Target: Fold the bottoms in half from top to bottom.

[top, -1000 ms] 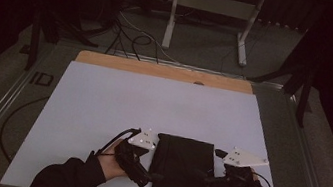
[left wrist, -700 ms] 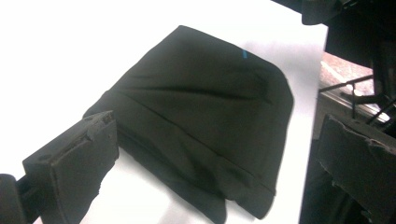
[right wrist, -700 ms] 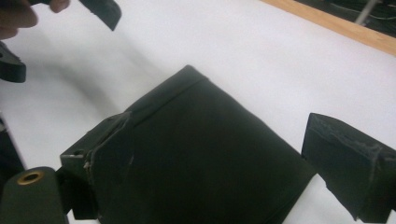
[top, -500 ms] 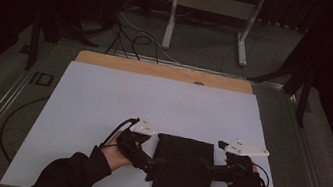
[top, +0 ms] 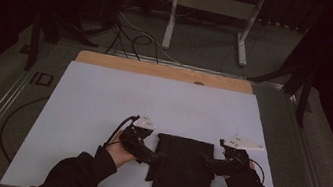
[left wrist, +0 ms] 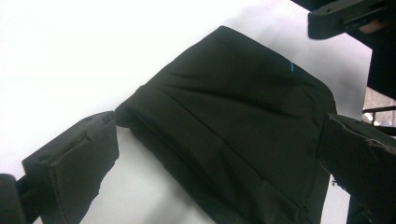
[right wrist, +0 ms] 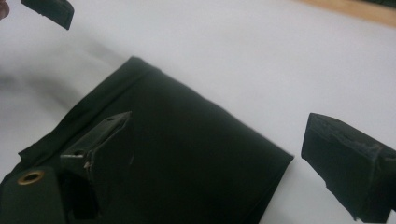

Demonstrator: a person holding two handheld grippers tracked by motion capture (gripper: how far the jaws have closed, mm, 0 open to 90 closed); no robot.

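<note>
1. On the white table [top: 90, 112], near its front edge, the folded black cloth [top: 182, 167] lies flat between my 2 grippers.
2. I hold the left gripper [left wrist: 215, 154] and the right gripper [right wrist: 219, 154] spread, pinching nothing.
3. I should grip both side edges evenly.

**What I cannot make out**

My left tongs [left wrist: 219, 154] view cuts the folded black cloth [left wrist: 243, 135] off at its bottom edge. From above, my sleeves run off the frame, and the cloth's folds blur into darkness.
</note>
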